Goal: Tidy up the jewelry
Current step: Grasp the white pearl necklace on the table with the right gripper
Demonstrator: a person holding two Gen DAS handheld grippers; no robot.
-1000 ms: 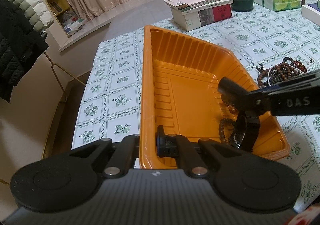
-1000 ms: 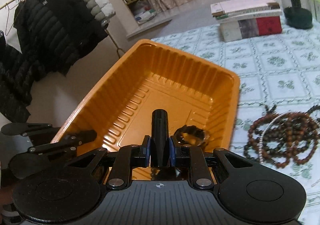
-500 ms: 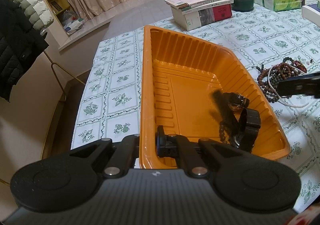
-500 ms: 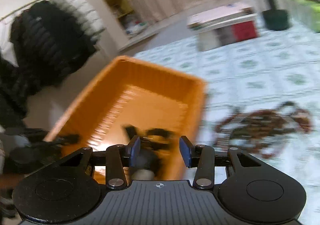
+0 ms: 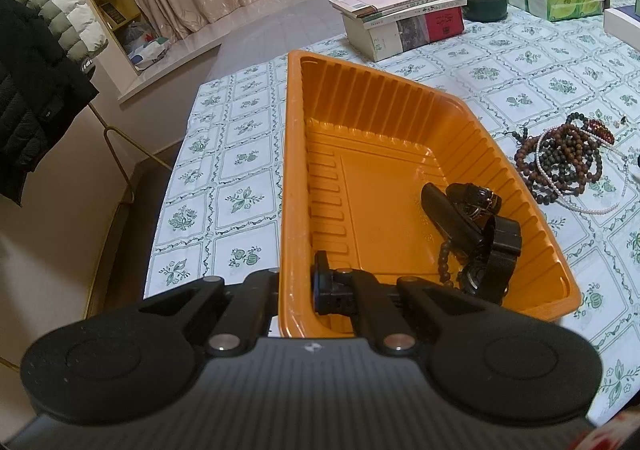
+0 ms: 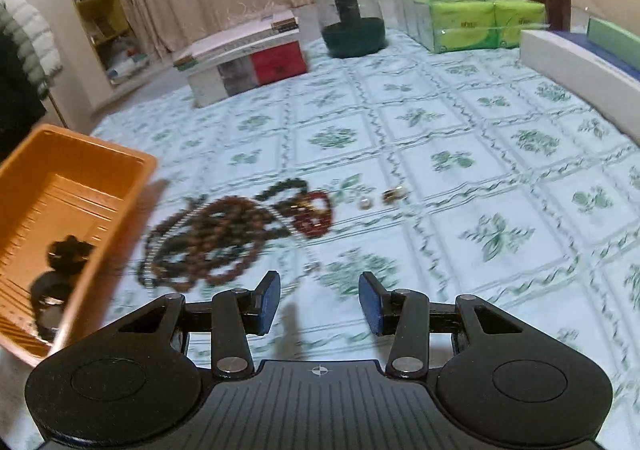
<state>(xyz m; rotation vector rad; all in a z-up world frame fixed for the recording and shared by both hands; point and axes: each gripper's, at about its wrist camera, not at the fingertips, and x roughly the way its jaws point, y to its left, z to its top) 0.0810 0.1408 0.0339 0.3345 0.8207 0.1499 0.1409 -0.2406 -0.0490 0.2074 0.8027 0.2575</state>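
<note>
Left gripper (image 5: 298,286) pinches the near wall of the orange tray (image 5: 292,170) | black watches (image 5: 476,234) lie inside the tray's near right corner | right gripper (image 6: 319,302) hangs spread wide, holding nothing, over the tablecloth (image 6: 460,130) right of the tray | bead bracelets (image 6: 224,238) heaped just beside the tray's right wall

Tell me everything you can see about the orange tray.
The orange tray is a rectangular, thin-looking plastic bin with ribbed sloping walls and a stepped flat floor. It sits upright on the floral tablecloth, at the table's corner. The left gripper clamps its near rim, one jaw inside, one outside. Inside lie a black watch and some dark beads, gathered toward the right wall.
</note>
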